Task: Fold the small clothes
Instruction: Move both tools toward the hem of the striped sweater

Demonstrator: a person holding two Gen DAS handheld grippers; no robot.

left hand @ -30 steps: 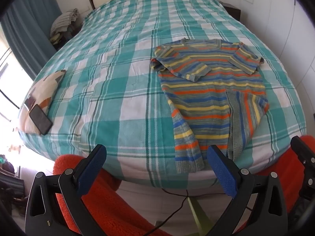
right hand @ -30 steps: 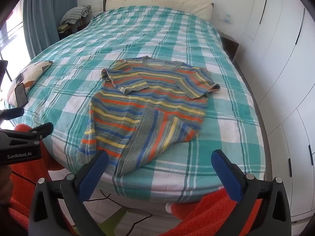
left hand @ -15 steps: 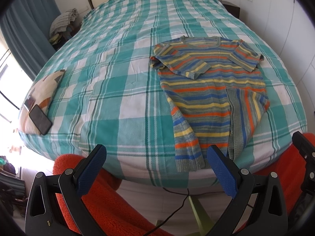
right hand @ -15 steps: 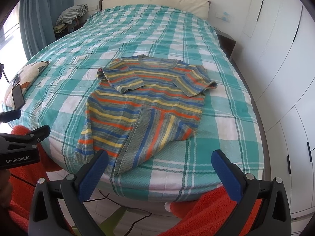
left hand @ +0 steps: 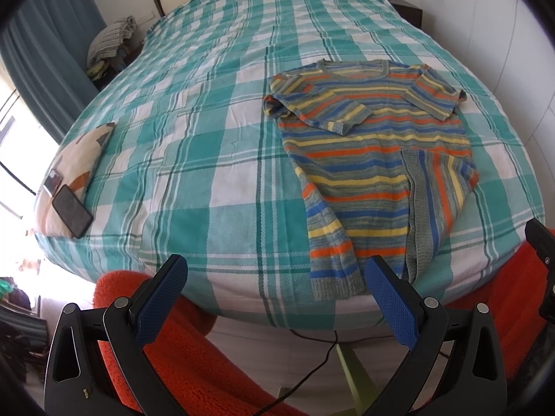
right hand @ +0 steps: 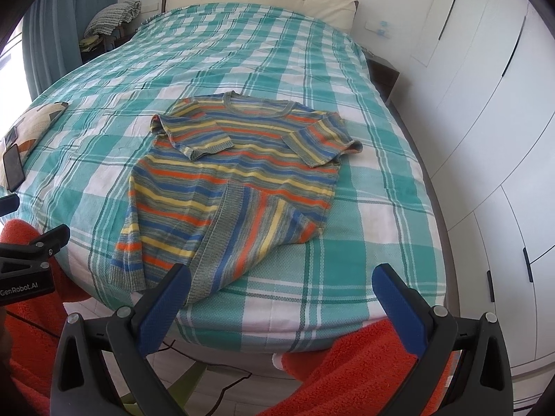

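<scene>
A small striped knit sweater in blue, orange, yellow and grey lies on the teal checked bed. Both short sleeves are folded in over the chest and the lower right corner is folded over the body. It also shows in the right wrist view. My left gripper is open and empty, held off the bed's near edge, left of the sweater's hem. My right gripper is open and empty, just below the folded hem corner. The left gripper's body shows at the left edge of the right wrist view.
A small cushion with a black phone on it lies at the bed's left edge. White wardrobe doors stand on the right. Orange fabric and a cable lie below the bed edge. A pile of clothes sits at the back left.
Both grippers have come a little closer to the bed edge and the sweater's hem. The sweater has not moved. Both stay open.
</scene>
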